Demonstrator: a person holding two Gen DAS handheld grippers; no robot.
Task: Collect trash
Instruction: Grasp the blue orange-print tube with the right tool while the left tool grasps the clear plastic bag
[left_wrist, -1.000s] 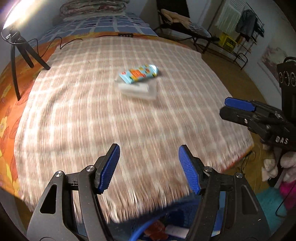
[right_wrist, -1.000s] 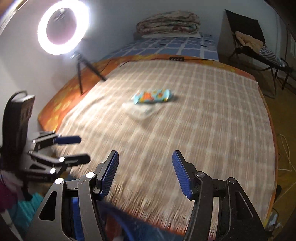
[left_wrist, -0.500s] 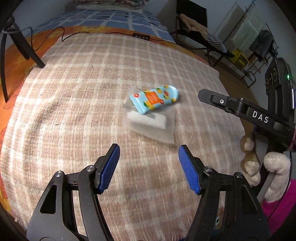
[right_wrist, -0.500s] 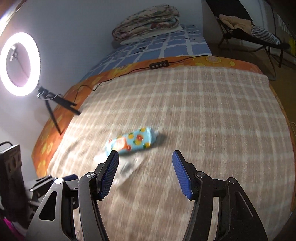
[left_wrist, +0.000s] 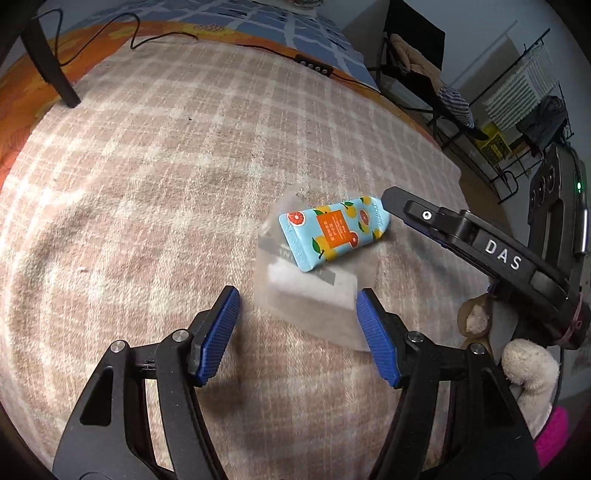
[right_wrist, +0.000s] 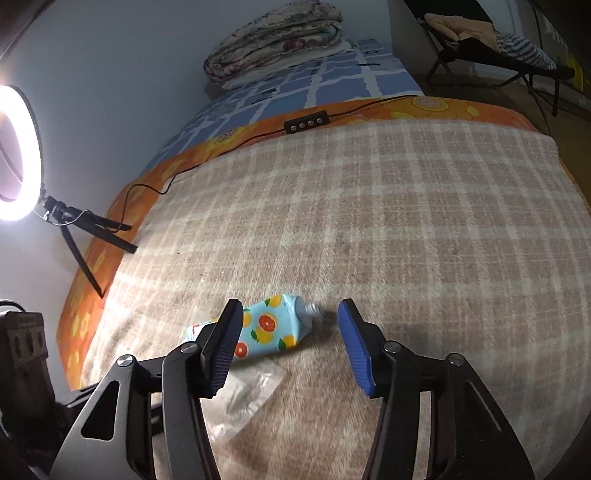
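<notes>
The right gripper (right_wrist: 290, 345) is seen with its blue ribbed pads (right_wrist: 354, 343) apart and nothing pressed between them; the jaws have just been closing. Between the pads, toward 11 o'clock, a light-blue squeeze tube printed with orange citrus slices (right_wrist: 267, 328) lies flat on a beige and cream checked woollen blanket (right_wrist: 406, 221), its small bare nozzle pointing to 3 o'clock.

The left gripper (left_wrist: 295, 332) is held open and empty. Just ahead of its pads, at 12 o'clock, a clear crinkled plastic bag holding a white pad (left_wrist: 310, 291) lies on the blanket, and the tube (left_wrist: 332, 234) rests partly on the bag's far edge. One finger of the right gripper reaches in from 3 o'clock, close beside the tube's nozzle end; contact cannot be made out.

The tube is judged light, soft-walled and smooth, so it may slip or squash; a hold across its flatter middle seems safest. The bag is judged nearly weightless, limp and slippery, best pinched where the white pad gives it body.

At 10 o'clock in the right view a lit ring light on a black tripod (right_wrist: 18, 155) stands on the bed's edge.
</notes>
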